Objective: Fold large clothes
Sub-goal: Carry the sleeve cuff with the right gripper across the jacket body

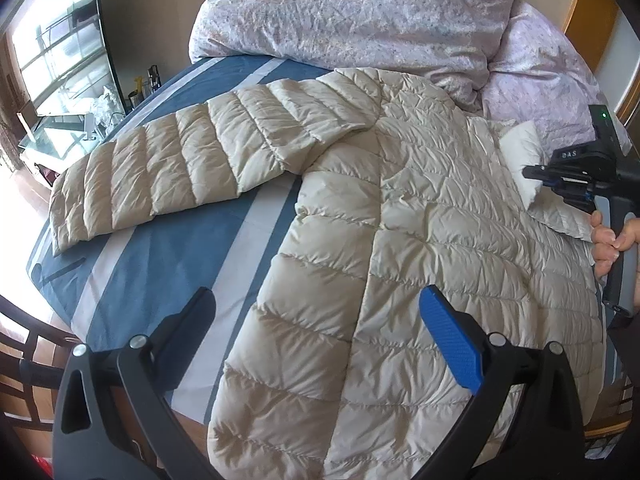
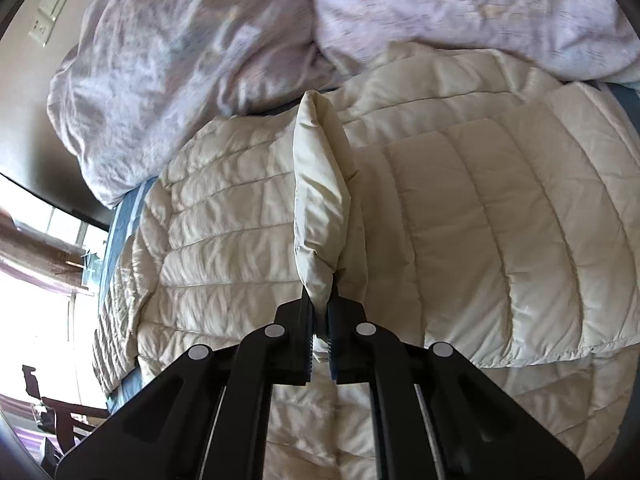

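A cream quilted down jacket (image 1: 420,240) lies spread on the bed, one sleeve (image 1: 168,176) stretched out to the left over the blue striped sheet (image 1: 160,264). My left gripper (image 1: 320,344) hovers open over the jacket's lower body, nothing between its fingers. In the left wrist view my right gripper (image 1: 532,172) sits at the right edge, pinching the jacket's edge, held by a hand (image 1: 608,240). In the right wrist view my right gripper (image 2: 321,304) is shut on a raised fold of the jacket (image 2: 320,184), with the other sleeve (image 2: 500,240) lying folded across the body.
A rumpled pale floral duvet (image 1: 352,12) is piled at the head of the bed, just beyond the jacket. A glass table with bottles (image 1: 100,120) and a bright window stand at the left. A dark wooden frame (image 1: 28,360) lies at the lower left.
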### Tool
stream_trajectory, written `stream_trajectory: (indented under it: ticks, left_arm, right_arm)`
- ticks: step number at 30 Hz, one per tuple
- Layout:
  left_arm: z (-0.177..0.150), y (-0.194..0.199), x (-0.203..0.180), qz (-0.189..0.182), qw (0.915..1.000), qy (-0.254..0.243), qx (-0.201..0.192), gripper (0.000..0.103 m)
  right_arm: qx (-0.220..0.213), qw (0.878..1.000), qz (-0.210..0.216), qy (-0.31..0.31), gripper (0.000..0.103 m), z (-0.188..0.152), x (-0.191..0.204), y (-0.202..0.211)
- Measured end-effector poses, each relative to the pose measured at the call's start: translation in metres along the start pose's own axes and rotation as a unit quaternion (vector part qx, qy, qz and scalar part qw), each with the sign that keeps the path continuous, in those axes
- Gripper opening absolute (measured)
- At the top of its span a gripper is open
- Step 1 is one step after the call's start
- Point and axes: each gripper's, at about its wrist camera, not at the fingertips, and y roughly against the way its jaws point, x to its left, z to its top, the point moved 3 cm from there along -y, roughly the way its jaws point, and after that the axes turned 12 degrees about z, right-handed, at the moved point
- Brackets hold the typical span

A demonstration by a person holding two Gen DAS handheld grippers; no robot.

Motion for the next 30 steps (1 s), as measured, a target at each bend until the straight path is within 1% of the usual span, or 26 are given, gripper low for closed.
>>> stream_trajectory:
  ticks: [2, 4, 5, 6, 8, 10, 12, 14, 16, 18, 22, 24, 27, 30]
  left_arm:
    - [0.000, 0.000, 0.002, 0.001, 1.0000, 0.003, 0.000, 0.101]
    - [0.000, 0.000, 0.004, 0.001, 1.0000, 0.006, -0.001, 0.101]
    - [0.001, 0.001, 0.005, 0.002, 1.0000, 0.007, -0.002, 0.101]
    - [0.001, 0.001, 0.006, 0.002, 1.0000, 0.009, -0.002, 0.101]
    - [0.002, 0.001, 0.008, 0.004, 0.9999, 0.012, -0.003, 0.101]
    - [0.003, 0.000, 0.011, 0.007, 0.9999, 0.015, -0.003, 0.101]
    - [0.003, -0.001, 0.015, 0.013, 0.9997, 0.020, -0.001, 0.101]
    - [0.004, -0.003, 0.021, 0.016, 0.9994, 0.030, 0.003, 0.101]
    - [0.004, -0.004, 0.028, 0.015, 0.9991, 0.039, 0.004, 0.101]
    - [0.003, -0.006, 0.034, 0.017, 0.9988, 0.046, 0.005, 0.101]
    - [0.004, -0.009, 0.048, 0.023, 0.9982, 0.055, 0.007, 0.101]
    - [0.004, -0.011, 0.055, 0.030, 0.9977, 0.060, 0.008, 0.101]
    - [0.006, -0.015, 0.066, 0.040, 0.9967, 0.069, 0.011, 0.101]
    - [0.007, -0.018, 0.077, 0.051, 0.9955, 0.078, 0.013, 0.101]
  right_arm:
    - [0.006, 1.000, -0.001, 0.010, 0.009, -0.002, 0.009, -0.007]
    - [0.021, 0.999, 0.000, 0.028, 0.016, -0.004, 0.020, -0.014]
    - [0.025, 0.999, 0.000, 0.038, 0.027, -0.006, 0.025, -0.016]
    - [0.026, 0.999, 0.001, 0.045, 0.040, -0.006, 0.030, -0.015]
    - [0.019, 0.998, 0.008, 0.053, 0.052, -0.005, 0.036, -0.010]
    - [0.003, 0.998, 0.019, 0.059, 0.053, -0.002, 0.042, 0.000]
    - [-0.026, 0.997, 0.025, 0.064, 0.053, 0.005, 0.044, 0.014]
    - [-0.055, 0.996, 0.021, 0.060, 0.053, 0.011, 0.039, 0.027]
    - [-0.078, 0.996, -0.001, 0.050, 0.053, 0.017, 0.027, 0.034]
    - [-0.074, 0.996, -0.036, 0.038, 0.053, 0.021, 0.013, 0.030]
    - [-0.049, 0.996, -0.061, 0.033, 0.053, 0.018, 0.003, 0.008]
    - [-0.040, 0.996, -0.072, 0.043, 0.053, 0.016, 0.006, -0.003]
    - [-0.027, 0.991, -0.108, 0.075, 0.053, 0.012, 0.013, -0.024]
    - [-0.020, 0.986, -0.134, 0.094, 0.053, 0.006, 0.014, -0.037]
